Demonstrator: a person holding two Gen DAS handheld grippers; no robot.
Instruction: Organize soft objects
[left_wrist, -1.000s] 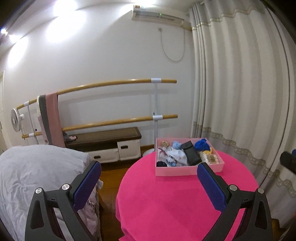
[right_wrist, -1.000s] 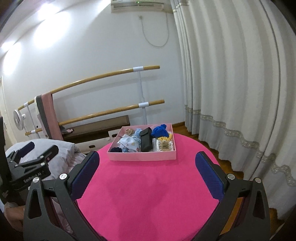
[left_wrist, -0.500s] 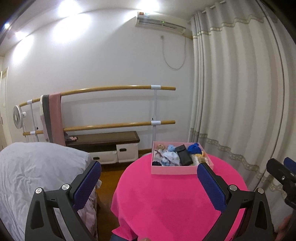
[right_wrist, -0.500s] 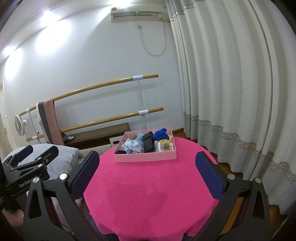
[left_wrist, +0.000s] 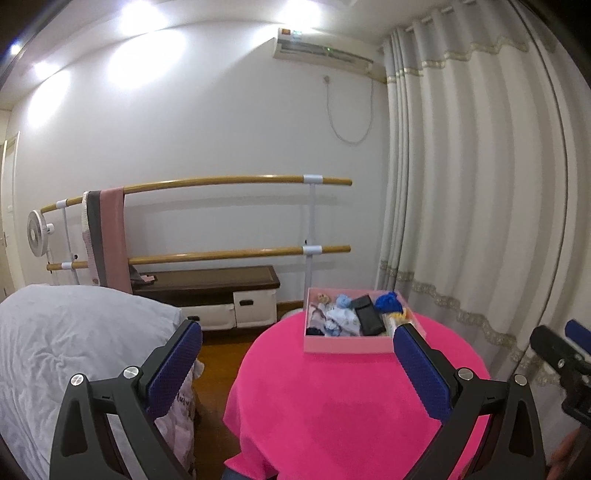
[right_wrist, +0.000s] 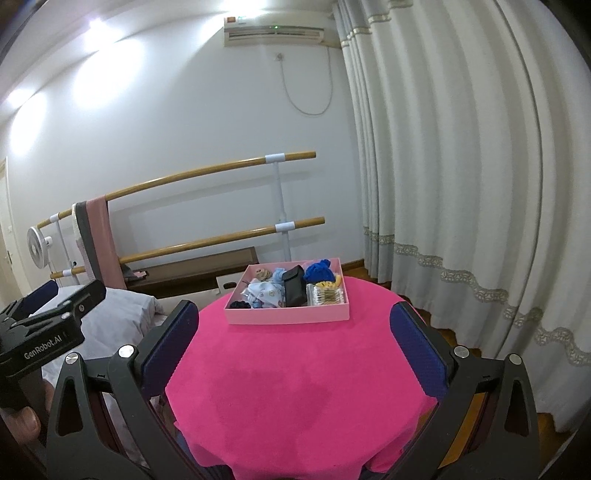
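A shallow pink box (left_wrist: 347, 347) (right_wrist: 288, 316) sits at the far side of a round table under a bright pink cloth (left_wrist: 332, 398) (right_wrist: 295, 376). Inside lie a blue knitted piece (right_wrist: 319, 271), a black pouch (right_wrist: 294, 286), pale printed cloth (right_wrist: 264, 297), a dark scrunchie (right_wrist: 239, 304) and a clear packet (right_wrist: 327, 295). My left gripper (left_wrist: 295, 365) is open and empty, well back from the box. My right gripper (right_wrist: 295, 343) is open too, holding nothing, above the table's near half.
A bed with grey bedding (left_wrist: 66, 339) lies left of the table. Two wooden barre rails (left_wrist: 236, 181) with a pink towel (left_wrist: 112, 240) run along the wall over a low bench (left_wrist: 207, 284). Curtains (right_wrist: 461, 184) hang on the right. A small fan (left_wrist: 37, 234) stands far left.
Both grippers have drawn back and risen away from the table, so the box looks smaller and farther. Both stay open and empty.
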